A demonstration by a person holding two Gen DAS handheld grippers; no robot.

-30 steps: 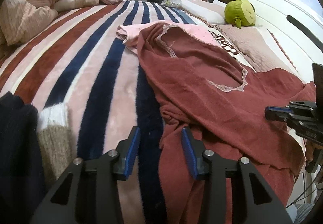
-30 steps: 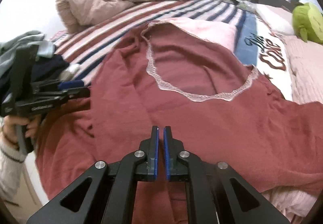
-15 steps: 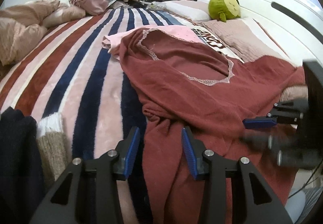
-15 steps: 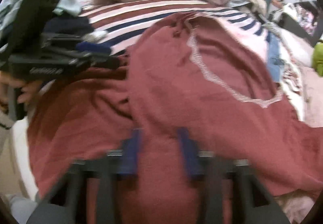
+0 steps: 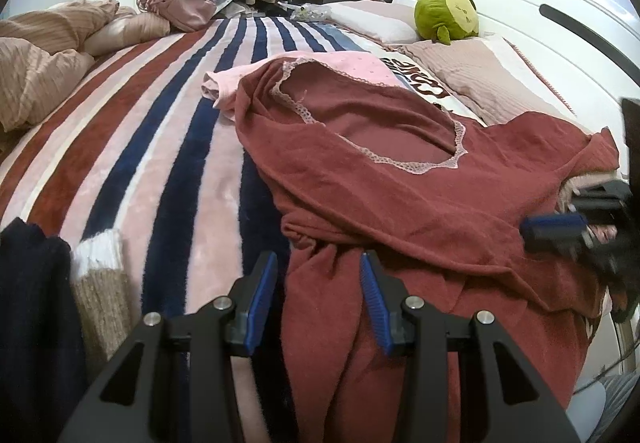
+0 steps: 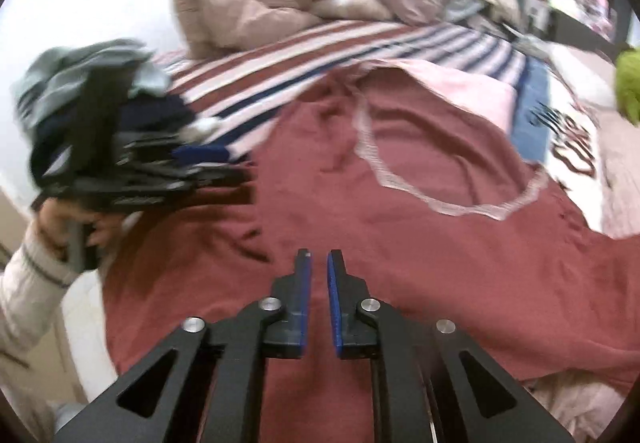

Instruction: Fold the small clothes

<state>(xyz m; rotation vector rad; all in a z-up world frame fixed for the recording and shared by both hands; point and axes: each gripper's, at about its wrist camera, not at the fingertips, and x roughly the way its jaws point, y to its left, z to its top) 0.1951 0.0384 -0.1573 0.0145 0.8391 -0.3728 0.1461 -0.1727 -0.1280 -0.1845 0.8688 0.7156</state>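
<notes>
At bottom centre of the left view, left gripper (image 5: 318, 285) — pads spread wide, astride a red top (image 5: 400, 179) sleeve. In the right view, right gripper (image 6: 319, 271) pinched to a slit, gripping nothing. Beyond, top sprawled mid-frame on striped blanket (image 5: 168, 131); green plush (image 5: 446, 11) upper right.

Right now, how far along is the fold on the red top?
Done: red top is spread on the striped blanket, lace neckline showing, no fold visible. In hand: nothing gripped; left gripper open over a bunched sleeve edge, right gripper nearly closed above the cloth, empty. Left: all folds, plus the pink garment underneath.
</notes>
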